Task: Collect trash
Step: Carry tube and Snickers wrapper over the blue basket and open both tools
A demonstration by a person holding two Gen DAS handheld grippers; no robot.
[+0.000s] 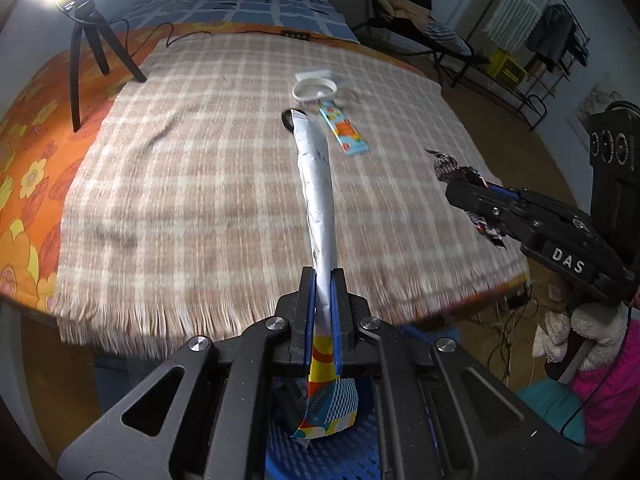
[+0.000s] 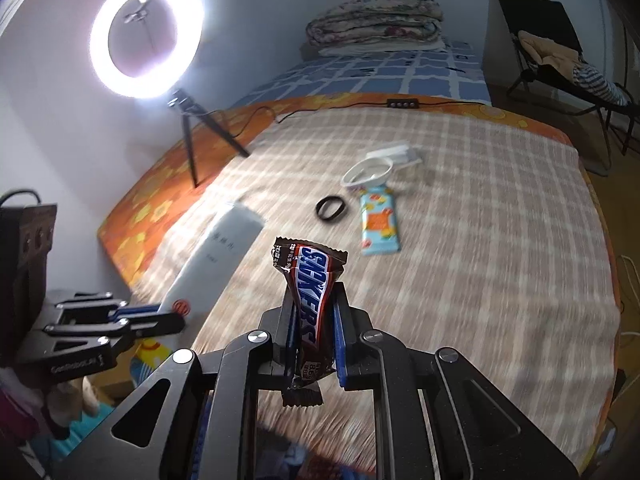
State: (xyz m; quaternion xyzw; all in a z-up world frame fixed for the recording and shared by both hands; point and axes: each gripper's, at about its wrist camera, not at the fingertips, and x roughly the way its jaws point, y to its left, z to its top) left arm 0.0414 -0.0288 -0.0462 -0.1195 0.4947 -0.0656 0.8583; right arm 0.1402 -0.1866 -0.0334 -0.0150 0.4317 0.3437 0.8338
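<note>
Nearest the left wrist camera, the left gripper [image 1: 324,280] is clamped tight on a long silver-backed wrapper [image 1: 318,184], its jaws nearly together with only the flattened foil between them. The wrapper's colourful printed end hangs back below the fingers, while the silver length sticks forward above the checked blanket [image 1: 200,200]. In the right wrist view, the right gripper [image 2: 314,300] is pinched on a brown Snickers wrapper [image 2: 310,280], which stands upright between the blue pads; the jaws are narrowly apart by the wrapper's thickness. Both pieces of trash are held in the air over the near edge of the bed.

Farther out on the blanket lie a light-blue snack wrapper [image 2: 378,222] with orange print, a black ring [image 2: 330,208] just beside it, and a white round lid [image 2: 368,172] touching a white flat piece [image 2: 396,152] behind. An orange flowered sheet [image 2: 160,184] shows under the blanket. A lit ring light [image 2: 146,36] stands on a tripod [image 2: 192,136] at the bed's left side, and folded quilts [image 2: 376,20] sit at the head.
</note>
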